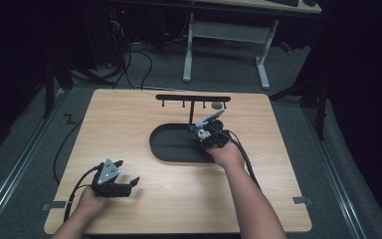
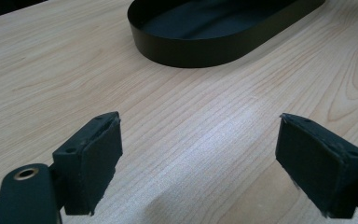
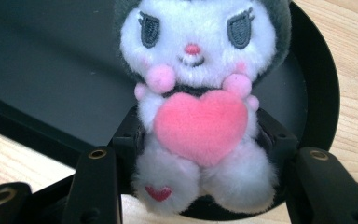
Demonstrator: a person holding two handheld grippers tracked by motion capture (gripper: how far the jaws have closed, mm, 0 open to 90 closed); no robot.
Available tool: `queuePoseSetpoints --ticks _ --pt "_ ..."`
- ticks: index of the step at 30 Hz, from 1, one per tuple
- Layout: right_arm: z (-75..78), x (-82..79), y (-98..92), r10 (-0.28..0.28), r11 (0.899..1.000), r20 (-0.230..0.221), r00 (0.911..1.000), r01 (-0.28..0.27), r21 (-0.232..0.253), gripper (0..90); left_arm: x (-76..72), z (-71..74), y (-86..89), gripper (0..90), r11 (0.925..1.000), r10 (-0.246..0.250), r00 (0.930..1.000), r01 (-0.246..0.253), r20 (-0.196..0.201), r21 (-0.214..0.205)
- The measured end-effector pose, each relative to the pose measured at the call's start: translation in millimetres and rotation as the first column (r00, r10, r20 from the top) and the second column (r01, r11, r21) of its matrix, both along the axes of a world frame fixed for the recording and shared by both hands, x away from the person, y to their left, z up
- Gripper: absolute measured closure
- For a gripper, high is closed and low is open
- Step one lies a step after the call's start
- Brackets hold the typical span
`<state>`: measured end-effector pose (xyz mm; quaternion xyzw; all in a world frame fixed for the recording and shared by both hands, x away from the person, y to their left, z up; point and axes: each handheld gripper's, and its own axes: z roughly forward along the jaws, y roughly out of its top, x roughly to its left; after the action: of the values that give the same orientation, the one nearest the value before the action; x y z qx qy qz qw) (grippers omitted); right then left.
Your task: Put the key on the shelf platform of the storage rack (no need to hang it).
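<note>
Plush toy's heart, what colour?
Pink; the heart on the plush toy shows best in the right gripper view.

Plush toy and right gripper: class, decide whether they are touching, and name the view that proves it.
Touching. In the right gripper view, the right gripper has its two black jaws pressed into the sides of the plush toy, denting the fur, above the black tray.

The plush toy (image 3: pixel 200 116) has a white face and body, a dark grey hood, pink cheeks and paws, and it holds a big pink heart; a small red heart is on one foot. The oval tray (image 3: pixel 51 79) is plain black. The worktop (image 2: pixel 191 130) is light wood with fine darker grain lines.
</note>
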<state>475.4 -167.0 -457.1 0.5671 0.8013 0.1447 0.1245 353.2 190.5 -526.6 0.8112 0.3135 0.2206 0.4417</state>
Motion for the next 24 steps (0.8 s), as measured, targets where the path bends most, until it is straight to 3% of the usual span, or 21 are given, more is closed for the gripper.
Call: queuePoseSetpoints --ticks 13,24 --pt "-5.5 8.3 -0.2 -0.005 1.0 -0.006 1.0 0.005 -0.001 47.0 0.3 -0.2 -0.3 15.4 1.0 -0.001 1.0 0.001 0.001 -0.001" --pt "-13.4 -7.4 -7.4 -0.012 1.0 -0.052 0.9986 0.012 -0.003 46.9 0.2 -0.4 -1.4 15.4 1.0 -0.002 1.0 0.002 0.002 0.007"
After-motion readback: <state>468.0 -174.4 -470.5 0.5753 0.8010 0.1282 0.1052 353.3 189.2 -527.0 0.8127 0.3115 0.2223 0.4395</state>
